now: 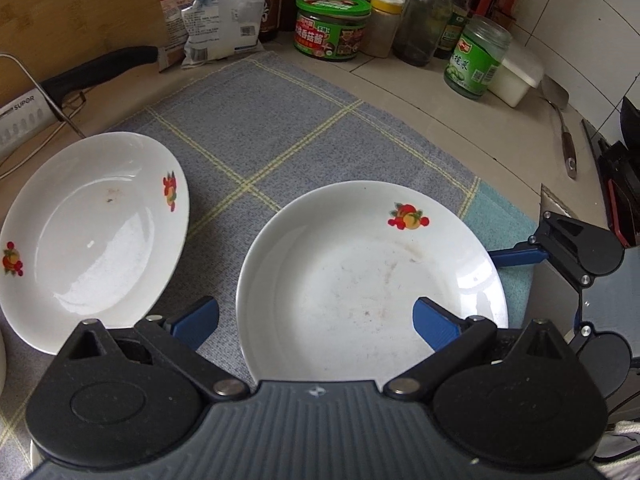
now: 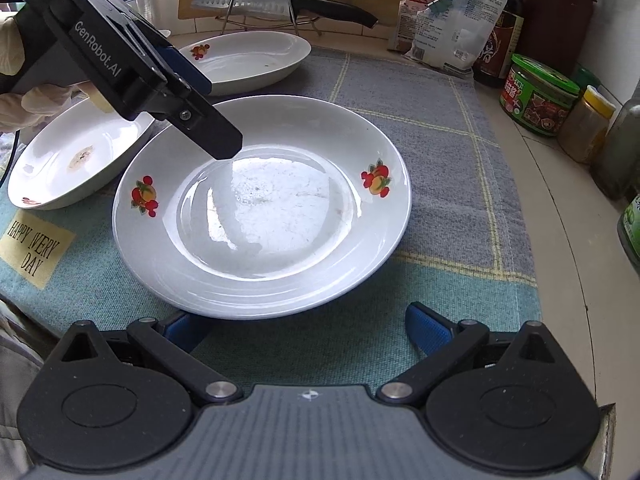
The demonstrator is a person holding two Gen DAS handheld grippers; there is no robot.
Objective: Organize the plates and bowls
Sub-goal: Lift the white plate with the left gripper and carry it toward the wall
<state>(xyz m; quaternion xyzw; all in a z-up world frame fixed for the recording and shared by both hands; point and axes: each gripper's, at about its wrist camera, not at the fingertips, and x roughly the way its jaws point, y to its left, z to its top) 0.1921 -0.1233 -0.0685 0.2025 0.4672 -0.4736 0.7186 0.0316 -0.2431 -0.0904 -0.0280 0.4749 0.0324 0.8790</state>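
Three white dishes with fruit prints lie on a checked cloth. The large middle plate also shows in the left wrist view. A second plate lies behind it; it also shows at the left in the left wrist view. A third dish with a brown stain lies at the left. My left gripper is open, hovering over the middle plate's left rim; it also shows in the right wrist view. My right gripper is open and empty at the plate's near rim; it also shows in the left wrist view.
Jars and bottles line the tiled back of the counter. A knife rests on a wire stand by a wooden board. Food packets lean at the back. A spatula lies at the right.
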